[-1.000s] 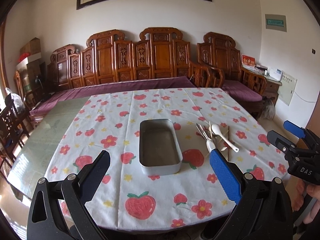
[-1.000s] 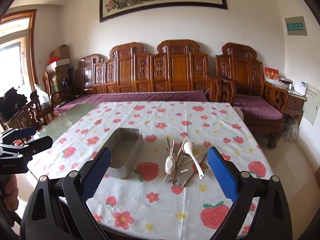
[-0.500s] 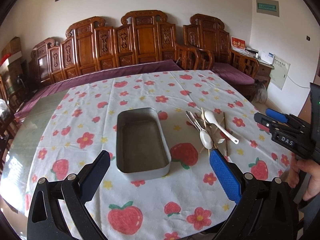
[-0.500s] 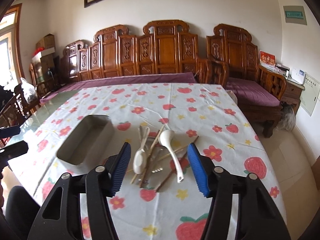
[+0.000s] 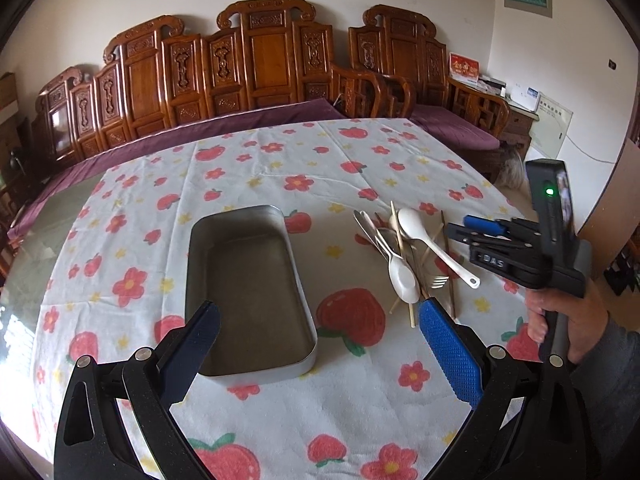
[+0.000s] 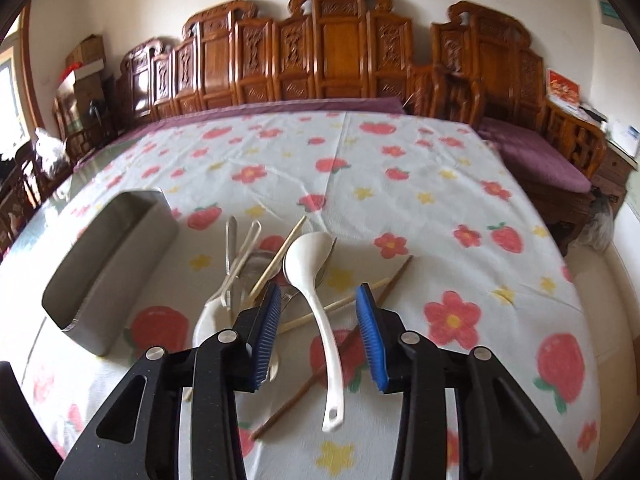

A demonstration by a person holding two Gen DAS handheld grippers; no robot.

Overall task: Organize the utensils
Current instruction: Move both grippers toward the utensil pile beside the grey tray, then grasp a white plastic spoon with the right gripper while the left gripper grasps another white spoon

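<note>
The left wrist view looks forward and down from the near edge of the table, fairly high, facing the carved wooden bench along the far wall. The right wrist view sits lower and closer, slightly blurred, perhaps tilted leftward. Both share the metal tray, the utensil pile and the bench.

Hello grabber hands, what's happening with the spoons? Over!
Right gripper open, straddling the white spoon. Left gripper open, idle over the empty metal tray. Chopsticks and fork tangled under the spoon.
</note>
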